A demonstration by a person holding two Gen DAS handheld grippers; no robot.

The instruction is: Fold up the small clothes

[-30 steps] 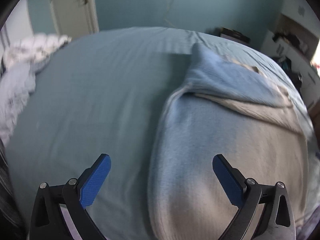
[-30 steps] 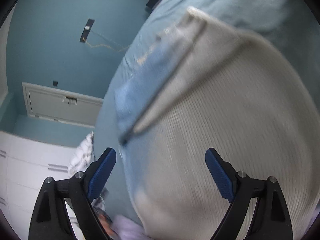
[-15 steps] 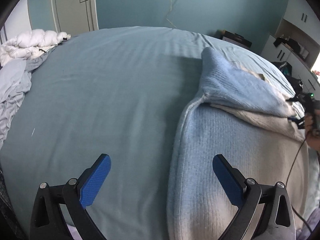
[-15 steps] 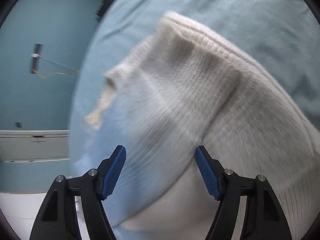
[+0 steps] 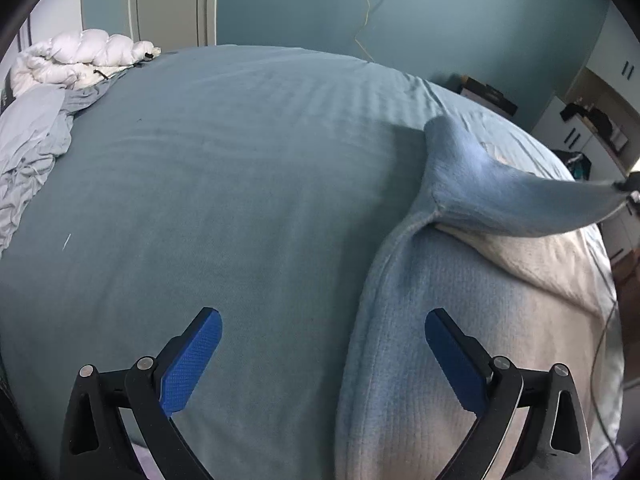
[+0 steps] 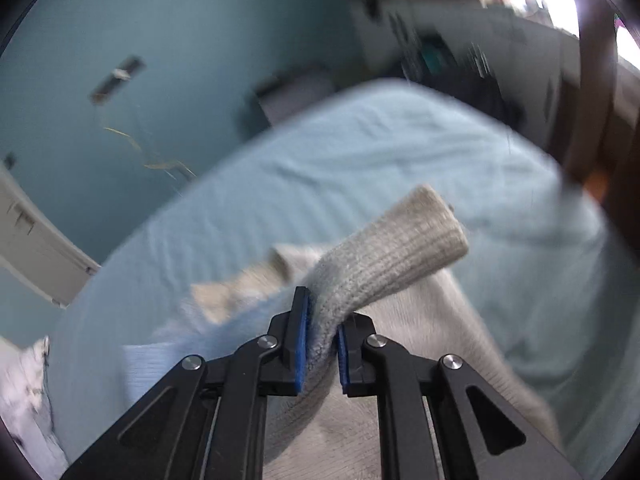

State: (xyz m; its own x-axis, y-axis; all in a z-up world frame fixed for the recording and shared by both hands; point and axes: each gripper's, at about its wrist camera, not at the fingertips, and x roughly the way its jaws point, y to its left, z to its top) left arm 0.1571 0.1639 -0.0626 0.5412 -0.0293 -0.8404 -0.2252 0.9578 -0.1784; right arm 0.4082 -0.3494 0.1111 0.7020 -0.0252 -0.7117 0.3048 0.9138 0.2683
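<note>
The right hand-held gripper (image 6: 322, 344), clamped on the sweater's sleeve (image 6: 384, 256), has the cuff running toward two o'clock, while the left hand-held gripper (image 5: 322, 354) hovers wide open, empty, over the sweater's body (image 5: 460, 300) on the bed (image 5: 240, 160).

White puffy duvet (image 5: 80, 58) bunched at bed's far corner, teal bedsheet (image 5: 240, 184), teal wall (image 5: 300, 4), dangling cord (image 5: 370, 12)

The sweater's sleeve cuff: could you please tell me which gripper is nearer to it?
Right. The right gripper has its jaws clamped on the sleeve just behind the cuff; the left gripper hovers open over the sweater's body edge, well away from it.
</note>
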